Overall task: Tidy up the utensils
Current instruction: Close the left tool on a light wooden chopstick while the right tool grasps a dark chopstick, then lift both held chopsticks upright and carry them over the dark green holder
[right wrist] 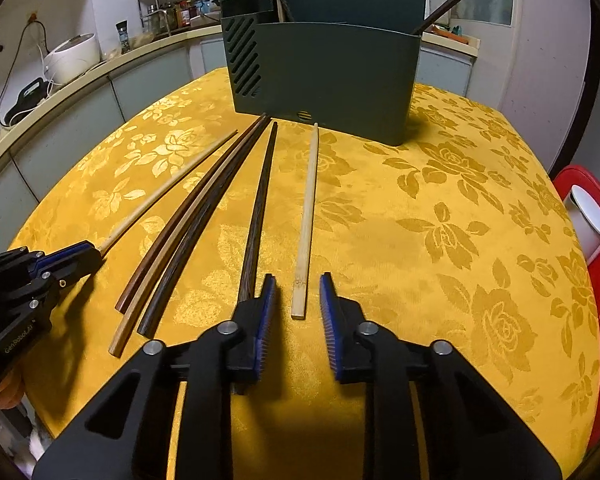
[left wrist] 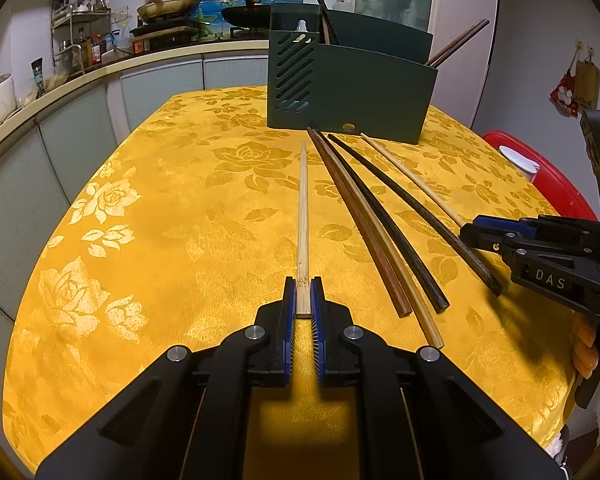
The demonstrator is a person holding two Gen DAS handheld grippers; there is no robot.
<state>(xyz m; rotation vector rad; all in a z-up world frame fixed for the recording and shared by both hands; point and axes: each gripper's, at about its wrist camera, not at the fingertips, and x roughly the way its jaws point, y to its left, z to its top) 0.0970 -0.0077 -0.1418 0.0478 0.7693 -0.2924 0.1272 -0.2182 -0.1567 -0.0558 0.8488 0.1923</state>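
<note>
1. Left gripper (left wrist: 303, 294), bottom centre of its view: pads clamped on a pale bamboo chopstick (left wrist: 303, 208).
2. Right gripper (right wrist: 298, 296): jaws apart around the end of another bamboo chopstick (right wrist: 306, 220), not touching.
3. Dark chopsticks (right wrist: 204, 216) lie between them; green utensil holder (right wrist: 332, 76) at top centre.

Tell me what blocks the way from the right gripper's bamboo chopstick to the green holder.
Nothing visible does. The light bamboo chopstick lies between the open right gripper fingers, with bare yellow tablecloth ahead to the green holder; the dark chopstick lies alongside, left.

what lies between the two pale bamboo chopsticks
Four chopsticks, clearest in the right wrist view: a reddish-brown chopstick, a tan chopstick and a dark chopstick bunched together, then a second dark chopstick apart.
</note>
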